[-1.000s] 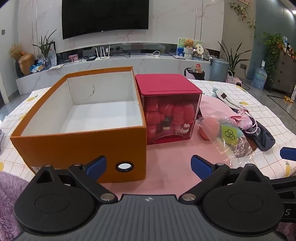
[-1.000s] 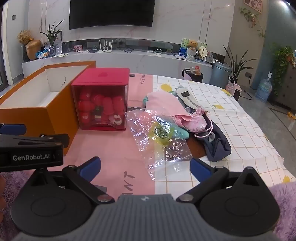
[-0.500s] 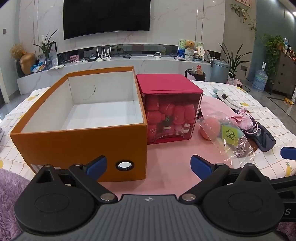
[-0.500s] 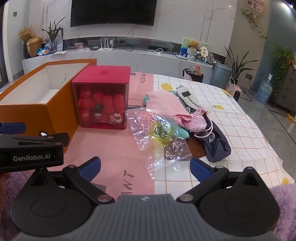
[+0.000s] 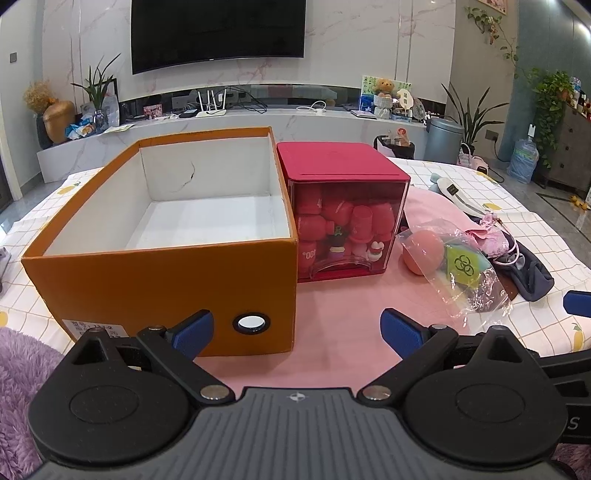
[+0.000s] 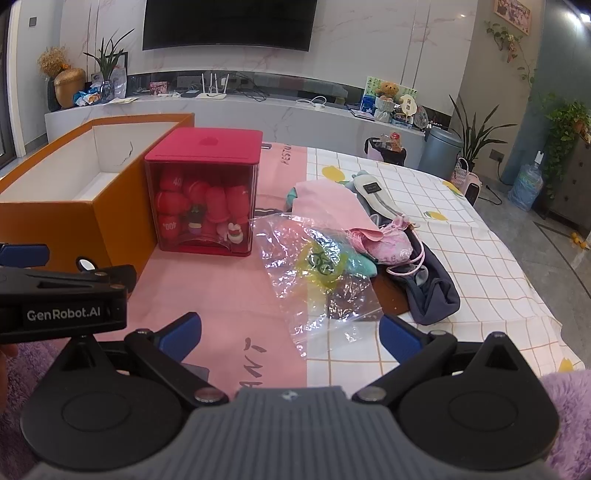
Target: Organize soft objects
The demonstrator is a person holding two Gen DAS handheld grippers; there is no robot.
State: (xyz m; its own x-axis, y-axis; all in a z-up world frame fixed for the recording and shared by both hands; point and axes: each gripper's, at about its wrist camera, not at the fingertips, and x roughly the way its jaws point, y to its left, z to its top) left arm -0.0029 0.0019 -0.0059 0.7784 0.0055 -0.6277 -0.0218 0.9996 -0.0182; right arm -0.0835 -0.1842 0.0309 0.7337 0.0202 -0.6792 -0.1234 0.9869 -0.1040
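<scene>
The soft objects sit in a loose heap ahead and to the right of the left gripper (image 5: 297, 334), straight ahead of the right gripper (image 6: 290, 332). Both sets of blue-padded fingers are spread wide with nothing between them, each held low over the near edge of the table (image 6: 461, 229).

Nearest the right gripper, just past its fingertips, is a crinkled clear plastic bag (image 6: 321, 273) lying on the pink cloth (image 6: 229, 295); from the left gripper's side it shows a peach ball (image 5: 423, 252) and a yellow-green label inside. Just beyond the bag and a little right lies a dark navy garment (image 6: 434, 288), with a pink drawstring pouch (image 6: 393, 245) resting on its far end. Farther on, a folded pink cloth piece (image 6: 328, 203) lies with a grey insole (image 6: 373, 194) beside it on the right.

Directly ahead of the left gripper's left finger stands the open orange box (image 5: 162, 280), white inside, with nothing visible in it. Touching its right wall is a red-lidded clear cube (image 5: 347, 218) packed with red toys. Far behind, a shelf runs along the wall under a dark television (image 5: 218, 31).
</scene>
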